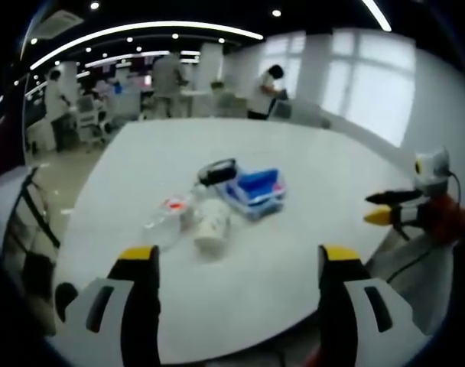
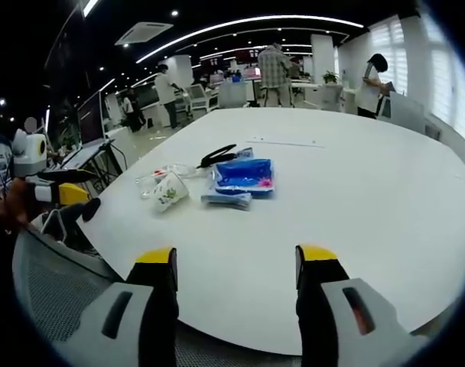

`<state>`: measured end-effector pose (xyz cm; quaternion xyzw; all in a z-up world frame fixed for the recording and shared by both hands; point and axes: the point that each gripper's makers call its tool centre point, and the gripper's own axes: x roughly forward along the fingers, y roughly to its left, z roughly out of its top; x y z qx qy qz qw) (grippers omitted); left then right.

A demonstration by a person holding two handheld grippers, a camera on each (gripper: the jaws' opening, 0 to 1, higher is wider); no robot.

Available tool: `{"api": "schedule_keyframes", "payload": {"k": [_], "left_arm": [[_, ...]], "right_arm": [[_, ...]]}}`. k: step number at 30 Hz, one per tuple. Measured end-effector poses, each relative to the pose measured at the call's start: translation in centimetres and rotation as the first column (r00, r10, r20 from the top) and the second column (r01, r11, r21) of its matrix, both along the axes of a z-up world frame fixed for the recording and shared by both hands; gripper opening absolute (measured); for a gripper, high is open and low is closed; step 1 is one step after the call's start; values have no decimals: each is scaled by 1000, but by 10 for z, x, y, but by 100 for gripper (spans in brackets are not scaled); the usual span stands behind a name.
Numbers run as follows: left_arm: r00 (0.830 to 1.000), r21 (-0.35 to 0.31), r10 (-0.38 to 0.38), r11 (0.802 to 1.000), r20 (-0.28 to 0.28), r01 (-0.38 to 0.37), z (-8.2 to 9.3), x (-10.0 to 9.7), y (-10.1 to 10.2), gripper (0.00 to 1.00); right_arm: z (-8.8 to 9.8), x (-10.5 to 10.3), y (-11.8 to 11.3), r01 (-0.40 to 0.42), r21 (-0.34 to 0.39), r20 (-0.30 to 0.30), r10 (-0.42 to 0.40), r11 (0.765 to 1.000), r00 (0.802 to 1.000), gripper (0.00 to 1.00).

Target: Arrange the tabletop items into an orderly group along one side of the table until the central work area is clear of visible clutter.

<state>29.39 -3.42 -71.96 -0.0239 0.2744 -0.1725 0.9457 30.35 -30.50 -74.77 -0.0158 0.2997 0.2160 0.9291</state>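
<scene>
You've got the big white worktop (image 1: 294,252) ahead of both sets of jaws, which sit wide apart holding nothing, with the blue tray (image 1: 255,189), white paper cup (image 1: 210,223) and black clip (image 1: 216,172) clustered well beyond the tips.

Table (image 2: 355,199): broad white top, bare on its near part and to the right of the items in the right gripper view. Obstacles, one tight cluster mid-table: blue tray (image 2: 244,174), black tool (image 2: 217,155) at its far left corner, paper cup (image 2: 170,191) lying on its side to the left, clear plastic (image 2: 157,173) beyond the cup. Mesh chair (image 2: 56,283) stands against the near left edge. Left gripper (image 2: 60,183) hovers off that edge, jaws apart.
</scene>
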Motion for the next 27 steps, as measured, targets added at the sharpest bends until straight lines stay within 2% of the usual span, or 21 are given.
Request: {"api": "schedule_keyframes", "payload": {"k": [7,11,21,27], "left_arm": [[999,29,-34,999,-14,35,-1,1,-8,80],[999,23,-45,999,-15,46,1,5,-10,79],[996,62,-74,995,-51,77,-20,49,-26,76],[992,124,-95,987,-89,105,-38,72,-32,74]], "right_arm": [[1,1,-1,7,11,4,-7,1000,1000,62],[1,0,1,-1,10,4,1,1000,1000,62],[2,0,3,-13,23,6,13,1000,1000,62],[2,0,5,-25,21,7,25,999,1000,62]]}}
